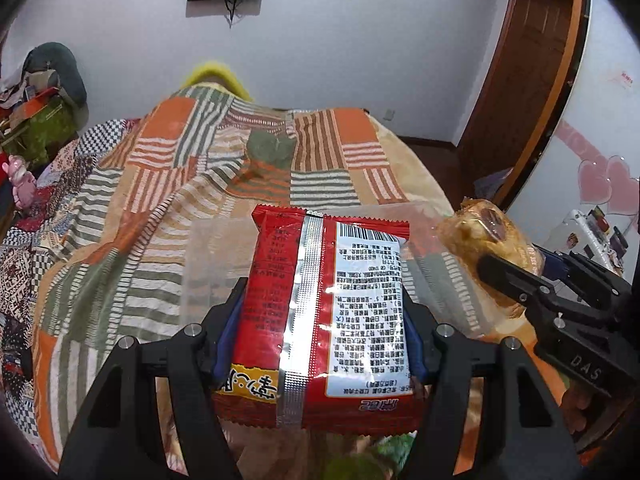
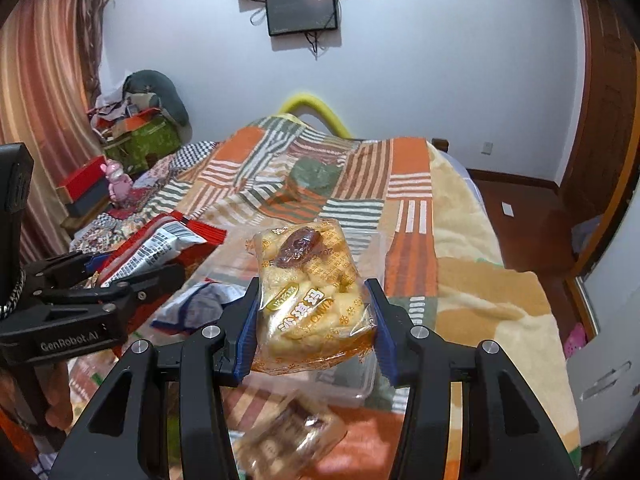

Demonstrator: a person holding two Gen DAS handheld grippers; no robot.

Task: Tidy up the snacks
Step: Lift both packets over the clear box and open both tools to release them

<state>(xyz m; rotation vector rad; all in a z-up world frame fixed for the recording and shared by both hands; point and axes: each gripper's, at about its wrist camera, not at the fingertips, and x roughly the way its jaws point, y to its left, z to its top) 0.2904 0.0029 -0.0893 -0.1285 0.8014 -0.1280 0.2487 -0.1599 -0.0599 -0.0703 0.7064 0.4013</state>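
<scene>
Left wrist view: left claw (image 1: 324, 320) clenched on a red packet (image 1: 320, 320), held up at frame centre above the quilt (image 1: 160, 200). A clear tray (image 1: 208, 256) lies on the bed just beyond it, mid-frame.

Right wrist view: right claw (image 2: 312, 316) clenched on a yellow pastry bag (image 2: 312, 292), centre frame, over the same tray (image 2: 352, 384). Another wrapped snack (image 2: 288, 440) lies at the bottom of frame.

Risks, as judged: both claws converge on one tray, so they may knock together. Slick film could slip out. Hard squeeze may crush the pastry. Soft bedding could tip the tray.
</scene>
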